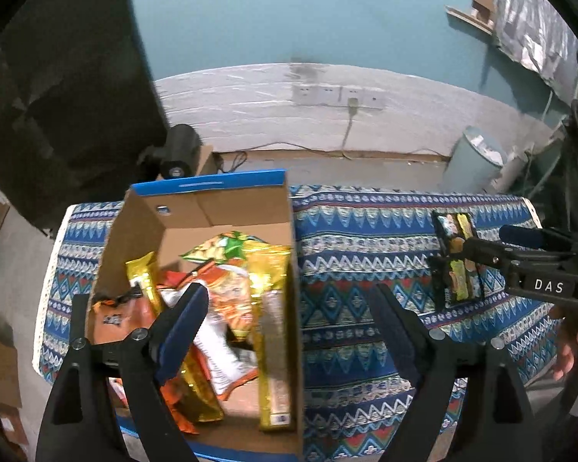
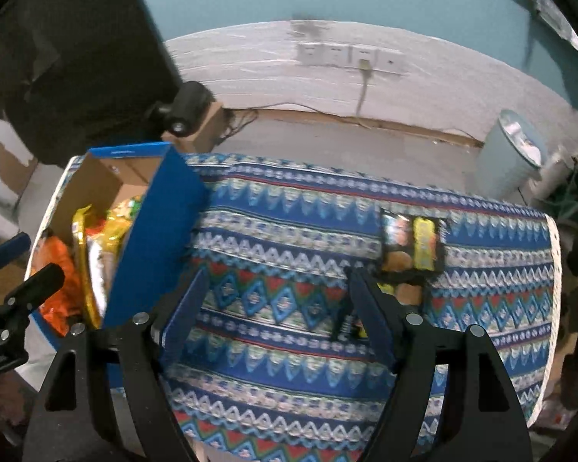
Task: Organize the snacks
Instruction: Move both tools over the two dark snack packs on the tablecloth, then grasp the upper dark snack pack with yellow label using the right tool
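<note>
The snack packets (image 2: 410,244), lying flat on the tabletop (image 2: 289,200) at right of centre, are looking light, crinkly and slippery, suiting an edge pinch, while the right gripper (image 2: 277,304) and left gripper (image 1: 289,331) are hanging wide and empty.

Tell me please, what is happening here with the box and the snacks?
A person holding a gripper in each hand is sorting snacks into a cardboard box on a patterned tablecloth. The box already holds several snack packets. The left gripper hovers over the box edge, jaws open and empty. The right gripper, also open and empty, hangs beside two dark snack packs that lie on the cloth, not yet picked up.
</note>
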Tool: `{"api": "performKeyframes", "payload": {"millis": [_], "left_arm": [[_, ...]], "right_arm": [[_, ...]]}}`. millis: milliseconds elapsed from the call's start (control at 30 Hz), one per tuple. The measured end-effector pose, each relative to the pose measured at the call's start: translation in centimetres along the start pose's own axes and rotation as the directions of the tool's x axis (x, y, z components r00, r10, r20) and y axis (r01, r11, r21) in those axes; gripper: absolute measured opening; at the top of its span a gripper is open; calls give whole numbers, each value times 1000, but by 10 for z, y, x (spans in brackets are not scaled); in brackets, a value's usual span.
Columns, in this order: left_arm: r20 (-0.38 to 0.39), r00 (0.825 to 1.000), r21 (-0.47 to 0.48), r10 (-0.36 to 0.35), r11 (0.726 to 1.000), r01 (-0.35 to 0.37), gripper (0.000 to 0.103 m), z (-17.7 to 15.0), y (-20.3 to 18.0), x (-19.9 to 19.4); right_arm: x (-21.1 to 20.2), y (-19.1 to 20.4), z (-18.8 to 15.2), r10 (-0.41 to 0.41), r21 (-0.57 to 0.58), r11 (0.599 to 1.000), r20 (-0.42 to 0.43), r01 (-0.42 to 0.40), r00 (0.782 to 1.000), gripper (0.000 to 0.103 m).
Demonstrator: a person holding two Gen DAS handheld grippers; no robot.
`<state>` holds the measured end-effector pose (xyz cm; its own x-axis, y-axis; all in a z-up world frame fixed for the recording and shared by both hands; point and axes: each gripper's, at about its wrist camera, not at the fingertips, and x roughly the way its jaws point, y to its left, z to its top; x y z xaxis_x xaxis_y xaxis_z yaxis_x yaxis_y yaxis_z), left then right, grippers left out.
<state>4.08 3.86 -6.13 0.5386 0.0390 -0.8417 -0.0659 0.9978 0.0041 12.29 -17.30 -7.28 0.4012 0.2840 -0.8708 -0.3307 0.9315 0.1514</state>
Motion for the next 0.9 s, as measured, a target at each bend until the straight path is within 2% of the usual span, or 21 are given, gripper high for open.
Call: {"api": "performKeyframes", "payload": {"millis": [267, 500, 667, 900], "left_arm": [[-40, 999, 50, -25, 998, 27, 87, 11, -32, 18], [-97, 994, 81, -54, 995, 62, 87, 28, -60, 47], [-147, 988, 97, -53, 993, 68, 87, 43, -73, 75], [-205, 977, 111, -49, 991, 73, 87, 64, -83, 117]], "right_arm": [[8, -46, -8, -50, 33, 998, -45, 51, 998, 76], [24, -80, -1, -109, 10, 994, -108, 111, 988, 76], [45, -108, 12, -58, 66, 995, -161, 70, 985, 76], [83, -132, 28, -33, 93, 994, -227, 55, 973, 77]]}}
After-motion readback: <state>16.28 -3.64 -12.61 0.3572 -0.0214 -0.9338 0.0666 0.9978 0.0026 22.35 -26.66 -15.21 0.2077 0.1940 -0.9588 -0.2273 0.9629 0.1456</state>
